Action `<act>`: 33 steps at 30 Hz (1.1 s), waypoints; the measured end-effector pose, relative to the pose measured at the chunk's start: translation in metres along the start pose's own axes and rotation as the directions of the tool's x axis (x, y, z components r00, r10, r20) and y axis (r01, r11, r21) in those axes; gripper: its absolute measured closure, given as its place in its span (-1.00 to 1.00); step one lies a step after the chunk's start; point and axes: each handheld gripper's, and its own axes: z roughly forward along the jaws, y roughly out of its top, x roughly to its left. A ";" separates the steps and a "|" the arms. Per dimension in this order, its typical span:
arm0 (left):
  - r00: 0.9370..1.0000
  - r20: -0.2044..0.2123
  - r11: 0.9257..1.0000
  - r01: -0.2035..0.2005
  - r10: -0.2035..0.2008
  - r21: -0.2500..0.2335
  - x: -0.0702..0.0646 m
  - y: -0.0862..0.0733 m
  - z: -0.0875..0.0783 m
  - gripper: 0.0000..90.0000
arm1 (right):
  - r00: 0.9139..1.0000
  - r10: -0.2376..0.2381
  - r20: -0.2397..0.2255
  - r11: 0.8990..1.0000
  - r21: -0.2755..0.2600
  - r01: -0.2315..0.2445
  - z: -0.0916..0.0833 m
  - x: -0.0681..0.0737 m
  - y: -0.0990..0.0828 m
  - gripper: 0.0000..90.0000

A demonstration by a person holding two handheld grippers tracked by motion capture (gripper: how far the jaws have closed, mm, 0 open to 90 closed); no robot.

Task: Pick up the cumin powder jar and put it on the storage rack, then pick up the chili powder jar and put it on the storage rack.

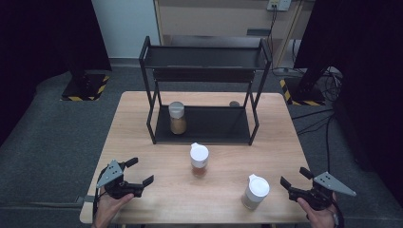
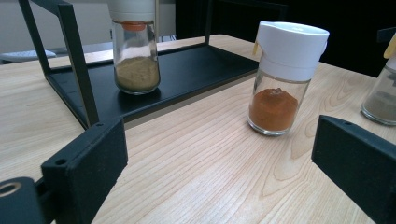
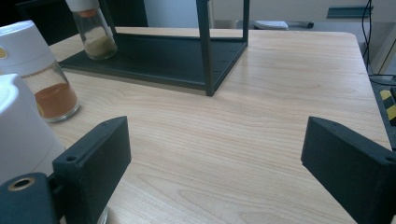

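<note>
Three glass spice jars with white caps are in view. One with tan powder (image 1: 177,117) (image 2: 137,56) (image 3: 95,32) stands on the lower shelf of a black rack (image 1: 204,124). One with orange-red powder (image 1: 199,159) (image 2: 281,79) (image 3: 44,77) stands mid-table. A third with pale contents (image 1: 255,191) (image 2: 380,88) (image 3: 21,130) stands at the front right. My left gripper (image 1: 141,172) (image 2: 219,168) is open near the front left corner, its jaws aimed toward the orange jar. My right gripper (image 1: 294,176) (image 3: 215,163) is open at the front right, just right of the pale jar.
The two-tier black rack (image 3: 205,46) sits at the back centre of the wooden table (image 1: 142,142). Dark carpet surrounds the table. Stands with yellow-black striped bases (image 1: 83,88) and cables (image 1: 323,123) lie beyond its far corners.
</note>
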 end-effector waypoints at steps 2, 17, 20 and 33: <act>1.000 0.002 1.000 0.000 0.000 0.004 0.000 0.000 0.000 -0.94 | 1.000 0.003 0.001 1.000 0.000 -0.003 0.000 0.000 0.000 -0.81; 1.000 0.009 1.000 -0.003 0.002 0.020 0.000 0.002 0.003 -0.94 | 1.000 -0.006 0.003 1.000 -0.002 0.006 -0.001 0.001 0.000 -0.81; 1.000 0.007 1.000 -0.001 0.001 0.021 0.000 0.002 0.002 -0.94 | 1.000 -0.003 0.007 1.000 -0.001 0.003 -0.001 0.001 0.000 -0.81; 1.000 0.007 1.000 0.009 -0.009 0.019 0.001 0.002 0.002 -0.94 | 0.999 -0.006 0.032 0.999 -0.034 0.007 -0.008 0.007 0.006 -0.89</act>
